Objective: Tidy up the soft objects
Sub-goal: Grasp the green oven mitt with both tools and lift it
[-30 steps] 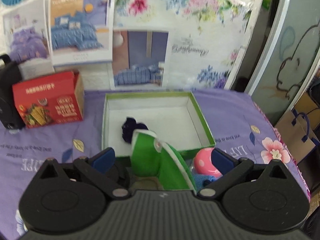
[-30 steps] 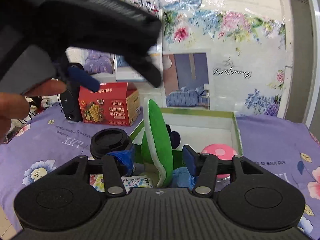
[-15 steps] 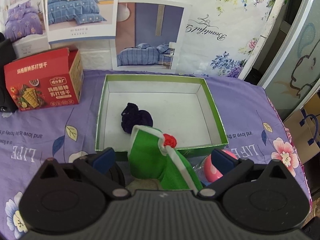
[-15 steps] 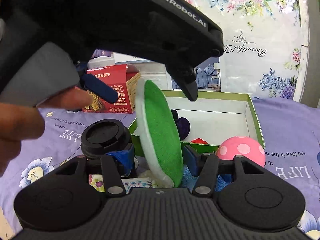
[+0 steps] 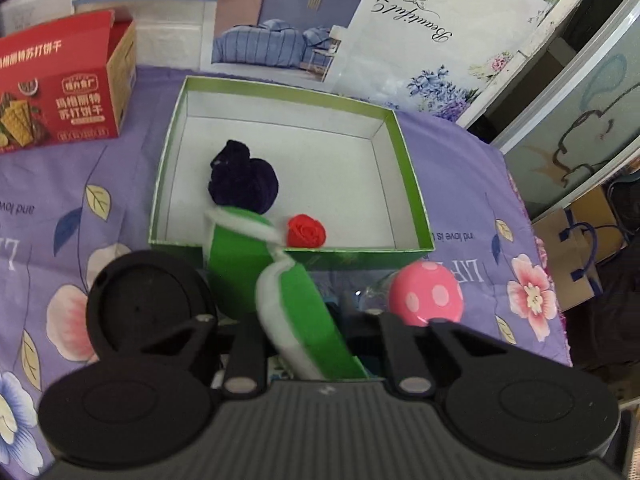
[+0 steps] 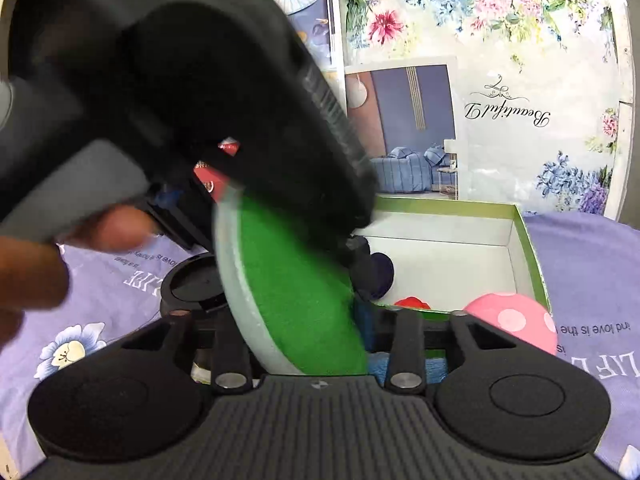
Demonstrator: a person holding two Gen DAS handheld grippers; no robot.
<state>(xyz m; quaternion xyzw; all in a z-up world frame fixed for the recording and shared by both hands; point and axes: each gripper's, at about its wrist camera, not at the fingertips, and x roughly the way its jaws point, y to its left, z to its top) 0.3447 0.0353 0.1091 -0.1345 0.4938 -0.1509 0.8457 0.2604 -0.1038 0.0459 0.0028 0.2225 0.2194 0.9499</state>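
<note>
A green and white plush pad [image 5: 296, 304] [image 6: 296, 300] stands upright just before the green box [image 5: 404, 160] [image 6: 532, 248]. My left gripper [image 5: 312, 320] sits low around the pad, its fingertips hidden, and its body [image 6: 180, 92] looms over the pad in the right wrist view. My right gripper [image 6: 316, 336] is at the pad's lower part; I cannot tell whether it grips. In the box lie a dark purple plush [image 5: 244, 180] and a red fabric rose [image 5: 306, 231]. A pink dotted ball [image 5: 426, 294] [image 6: 514, 320] lies on the cloth in front of the box.
A black round lid [image 5: 148, 304] [image 6: 196, 280] sits left of the pad. A red biscuit carton [image 5: 60, 88] stands at the back left. The purple flowered cloth [image 5: 480, 208] ends at the right, where a paper bag [image 5: 580, 248] stands. Posters line the back wall.
The left gripper has come down and forward over the pad, and its view now looks steeply down into the box. The pad has tilted. The right gripper has closed in on the pad.
</note>
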